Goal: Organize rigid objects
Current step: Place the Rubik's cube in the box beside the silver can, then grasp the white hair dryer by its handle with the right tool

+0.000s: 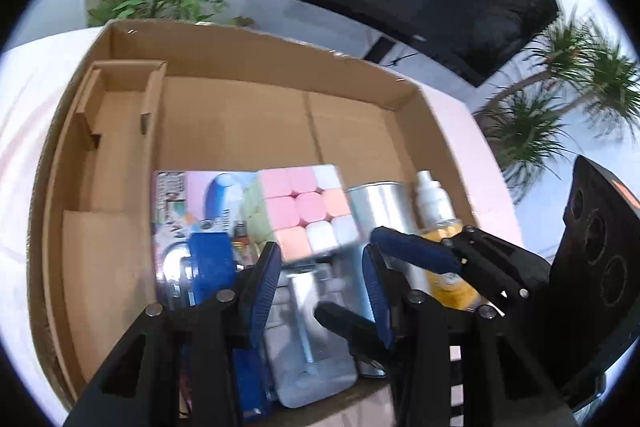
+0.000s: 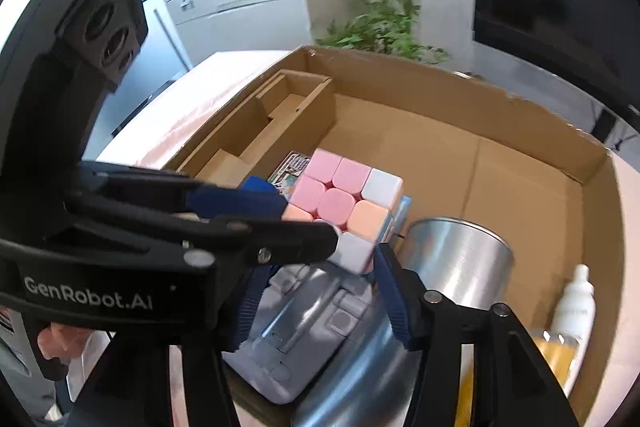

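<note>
The left gripper [image 1: 320, 281] grasps the pastel cube [image 1: 306, 209] over the cardboard box [image 1: 280, 123]. The right gripper [image 2: 316, 293] hovers released above the grey case [image 2: 296, 339]. Next, I judge, the cube needs setting down in a free spot.

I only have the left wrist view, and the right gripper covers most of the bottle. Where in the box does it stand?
Observer: The bottle, white cap over orange contents, stands upright close to the right wall of the box, with the metal can to its left.
Operator: What is the right gripper over?
Observer: The right gripper is open, with a grey case lying between its fingers, just below the cube.
</note>
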`<state>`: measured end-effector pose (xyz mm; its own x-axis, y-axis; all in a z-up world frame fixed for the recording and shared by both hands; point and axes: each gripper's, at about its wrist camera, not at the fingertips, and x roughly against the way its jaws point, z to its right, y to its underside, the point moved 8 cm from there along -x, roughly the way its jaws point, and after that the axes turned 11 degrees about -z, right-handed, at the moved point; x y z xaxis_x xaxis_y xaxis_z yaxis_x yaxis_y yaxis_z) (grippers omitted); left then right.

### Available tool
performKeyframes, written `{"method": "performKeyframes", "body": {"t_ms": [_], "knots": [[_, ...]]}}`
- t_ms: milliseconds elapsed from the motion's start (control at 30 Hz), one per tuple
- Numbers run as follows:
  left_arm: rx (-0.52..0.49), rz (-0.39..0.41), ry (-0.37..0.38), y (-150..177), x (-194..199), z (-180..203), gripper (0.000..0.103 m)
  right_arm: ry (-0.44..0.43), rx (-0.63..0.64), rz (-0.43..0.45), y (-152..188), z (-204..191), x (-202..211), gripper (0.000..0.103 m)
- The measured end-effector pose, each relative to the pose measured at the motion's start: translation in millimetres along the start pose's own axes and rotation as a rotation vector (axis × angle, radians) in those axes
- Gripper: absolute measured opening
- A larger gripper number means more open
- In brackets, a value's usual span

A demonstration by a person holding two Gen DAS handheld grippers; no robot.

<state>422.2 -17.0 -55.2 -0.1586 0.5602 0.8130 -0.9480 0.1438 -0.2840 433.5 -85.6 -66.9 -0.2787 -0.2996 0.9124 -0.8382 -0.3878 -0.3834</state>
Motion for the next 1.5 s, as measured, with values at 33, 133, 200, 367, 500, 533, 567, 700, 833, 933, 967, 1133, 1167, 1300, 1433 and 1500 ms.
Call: {"method": "performKeyframes", "body": {"t_ms": [33, 133, 200, 367, 500, 533, 567, 700, 833, 933, 967, 1133, 1167, 1300, 1433, 1500], "knots": [[-0.006, 0.000, 0.003, 0.5, -0.1, 3.5, 0.041, 0.005, -0.008, 0.015, 3.0, 0.6, 7.5, 0.061], [-0.004, 0.039, -0.091, 4.5, 12.0, 0.4, 0.042, 0.005, -0.037, 0.070, 17.4, -1.4, 37.8, 0.073], [-0.015, 0.147, -0.158, 11.8, 41.2, -1.3, 0.042, 0.006, -0.051, 0.102, 29.9, -5.8, 55.5, 0.083], [-0.035, 0.435, -0.422, 76.0, 129.2, -5.5, 0.092, 0.059, -0.061, 0.183, 70.9, -30.1, 85.6, 0.103], [0.008, 0.452, -0.462, 153.1, 175.7, -19.5, 0.092, 0.111, -0.070, 0.189, 109.6, -62.8, 90.3, 0.064], [0.039, 0.450, -0.465, 174.2, 190.3, -25.6, 0.092, 0.136, -0.055, 0.161, 119.6, -73.7, 86.8, 0.044], [0.061, 0.456, -0.463, 186.7, 201.5, -28.2, 0.092, 0.137, -0.044, 0.157, 125.3, -81.7, 86.7, 0.022], [0.167, 0.509, -0.433, 249.2, 264.1, -45.3, 0.092, 0.012, 0.016, 0.191, 152.0, -138.4, 97.4, 0.093], [0.247, 0.462, -0.446, 300.8, 274.6, -72.8, 0.092, -0.137, 0.142, 0.198, 176.6, -216.1, 101.2, 0.101], [0.307, 0.363, -0.353, 334.8, 236.8, -91.9, 0.092, -0.204, 0.225, 0.107, 204.5, -269.4, 74.5, 0.101], [0.344, 0.327, -0.295, 344.8, 217.3, -100.3, 0.092, -0.234, 0.245, 0.064, 215.7, -286.5, 62.6, 0.099], [0.468, 0.195, -0.038, 374.5, 129.4, -117.6, 0.071, -0.312, 0.294, -0.065, 254.0, -343.3, 16.3, 0.083], [0.474, 0.172, -0.009, 377.2, 116.1, -117.6, 0.063, -0.309, 0.286, -0.091, 256.5, -346.4, 6.0, 0.077], [0.489, 0.115, 0.014, 384.4, 86.8, -117.5, 0.042, -0.276, 0.285, -0.176, 272.6, -358.6, -27.2, 0.043], [0.497, 0.114, -0.012, 388.9, 80.7, -118.6, 0.033, -0.250, 0.301, -0.156, 271.1, -373.8, -34.8, 0.039], [0.487, 0.114, -0.054, 385.7, 81.2, -116.0, 0.033, -0.249, 0.279, -0.153, 268.3, -373.2, -35.7, 0.030]]}}
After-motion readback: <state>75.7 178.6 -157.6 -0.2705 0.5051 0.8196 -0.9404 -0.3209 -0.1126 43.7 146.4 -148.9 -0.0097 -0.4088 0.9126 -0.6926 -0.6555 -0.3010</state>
